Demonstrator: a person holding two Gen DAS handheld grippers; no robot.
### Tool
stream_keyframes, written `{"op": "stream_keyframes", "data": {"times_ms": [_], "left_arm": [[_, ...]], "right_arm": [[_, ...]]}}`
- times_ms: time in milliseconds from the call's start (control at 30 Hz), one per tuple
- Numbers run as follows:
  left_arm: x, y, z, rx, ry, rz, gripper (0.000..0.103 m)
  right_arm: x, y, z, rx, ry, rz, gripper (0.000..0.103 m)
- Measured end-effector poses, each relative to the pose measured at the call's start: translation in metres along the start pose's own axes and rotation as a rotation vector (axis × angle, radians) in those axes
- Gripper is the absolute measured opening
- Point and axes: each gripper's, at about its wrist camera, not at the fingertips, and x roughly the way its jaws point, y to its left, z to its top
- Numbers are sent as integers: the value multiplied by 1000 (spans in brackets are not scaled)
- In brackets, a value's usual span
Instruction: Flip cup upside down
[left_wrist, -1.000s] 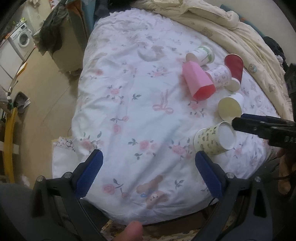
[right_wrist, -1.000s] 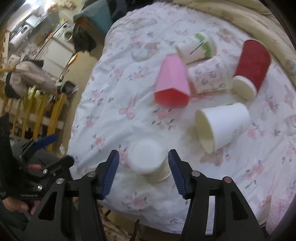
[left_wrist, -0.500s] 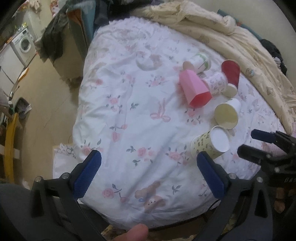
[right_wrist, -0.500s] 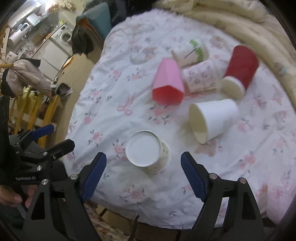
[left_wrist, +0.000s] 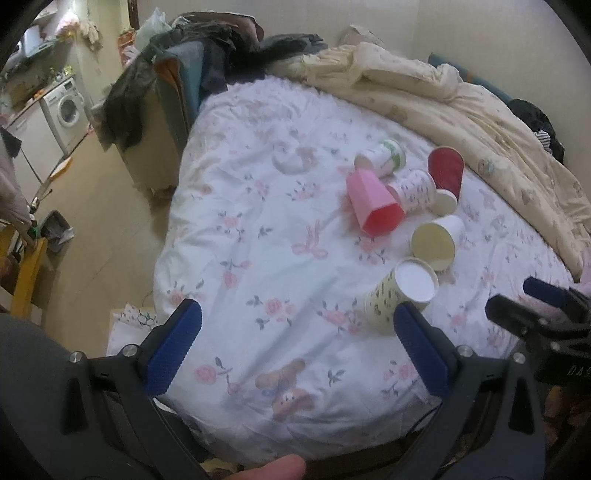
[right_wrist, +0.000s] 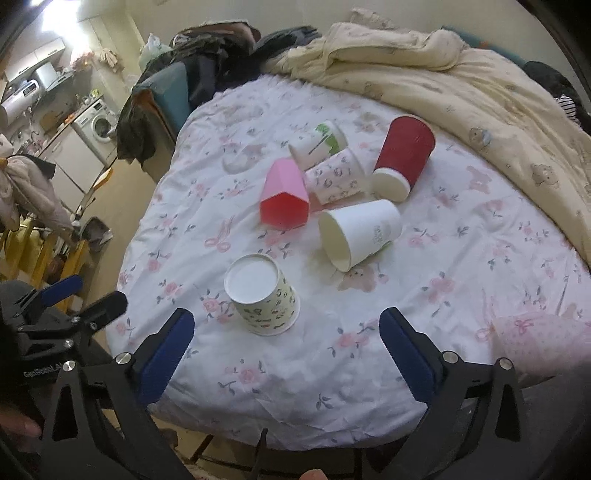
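A cream patterned paper cup (right_wrist: 264, 295) stands upside down on the floral bed sheet (right_wrist: 461, 280), white base up; it also shows in the left wrist view (left_wrist: 400, 291). My right gripper (right_wrist: 284, 356) is open and empty, just in front of this cup, not touching it. My left gripper (left_wrist: 295, 345) is open and empty, low over the bed's near edge, with the cup just beyond its right finger (left_wrist: 421, 343). The right gripper shows at the right edge of the left wrist view (left_wrist: 532, 306).
Several cups lie on their sides further back: a white one (right_wrist: 360, 232), a pink faceted one (right_wrist: 284, 201), a red one (right_wrist: 402, 157), a patterned one (right_wrist: 338, 177) and a green-white one (right_wrist: 319, 144). A cream duvet (right_wrist: 461, 77) is piled behind. Floor and furniture are on the left.
My right gripper opened, let go of the patterned cup and drew back from it. The cup stays standing base up. My left gripper pulled back slightly.
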Motion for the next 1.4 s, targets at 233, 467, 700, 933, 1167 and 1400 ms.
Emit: {"op": "stream_keyframes", "data": {"times_ms": [233, 467, 700, 933, 1167, 1400], "left_arm": [[4, 0, 2, -18, -2, -6, 103], [3, -7, -1, 10, -7, -1, 103], [3, -6, -2, 8, -9, -5, 103], [2, -7, -1, 7, -10, -3, 103], [1, -8, -1, 4, -11, -2, 103], [1, -8, -1, 4, -9, -1, 103]], "right_arm": [[3, -2, 0, 9, -2, -17, 103], [3, -4, -1, 14, -3, -18, 103], [3, -4, -1, 13, -1, -23, 103], [4, -3, -2, 12, 3, -28, 103], [5, -4, -2, 11, 5, -31, 103], [5, -3, -1, 11, 5, -31, 103]]}}
